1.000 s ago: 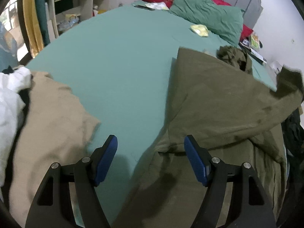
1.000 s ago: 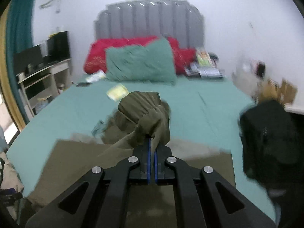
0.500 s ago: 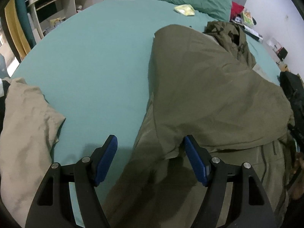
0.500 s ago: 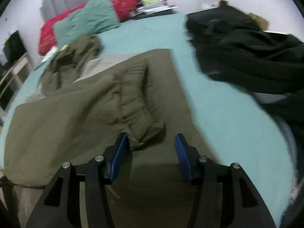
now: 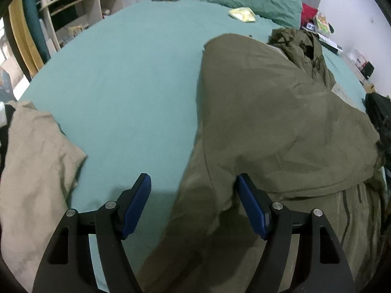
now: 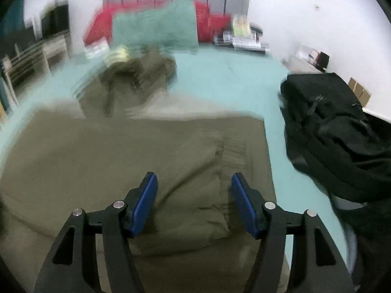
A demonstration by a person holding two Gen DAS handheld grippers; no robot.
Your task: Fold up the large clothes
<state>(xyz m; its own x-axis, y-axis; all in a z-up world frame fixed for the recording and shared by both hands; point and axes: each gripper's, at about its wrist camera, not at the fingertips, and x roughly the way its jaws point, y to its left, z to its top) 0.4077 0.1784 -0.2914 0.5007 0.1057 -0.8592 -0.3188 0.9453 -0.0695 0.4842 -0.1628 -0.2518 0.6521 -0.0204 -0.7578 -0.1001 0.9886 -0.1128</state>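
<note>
Since the sleeve (image 6: 207,171) now lies folded across the jacket (image 5: 281,122), the right gripper (image 6: 194,201) has just been opening off it, nothing pinched, while the left gripper (image 5: 193,204) hangs agape and empty over the jacket's near edge.

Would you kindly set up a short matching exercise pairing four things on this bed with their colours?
Things:
1. jacket
2. garment by the left gripper
3. bag
4. bedsheet

Colours:
A. black
B. teal
C. olive green
D. beige

Pairs: 1-C, 2-D, 3-A, 4-B
</note>
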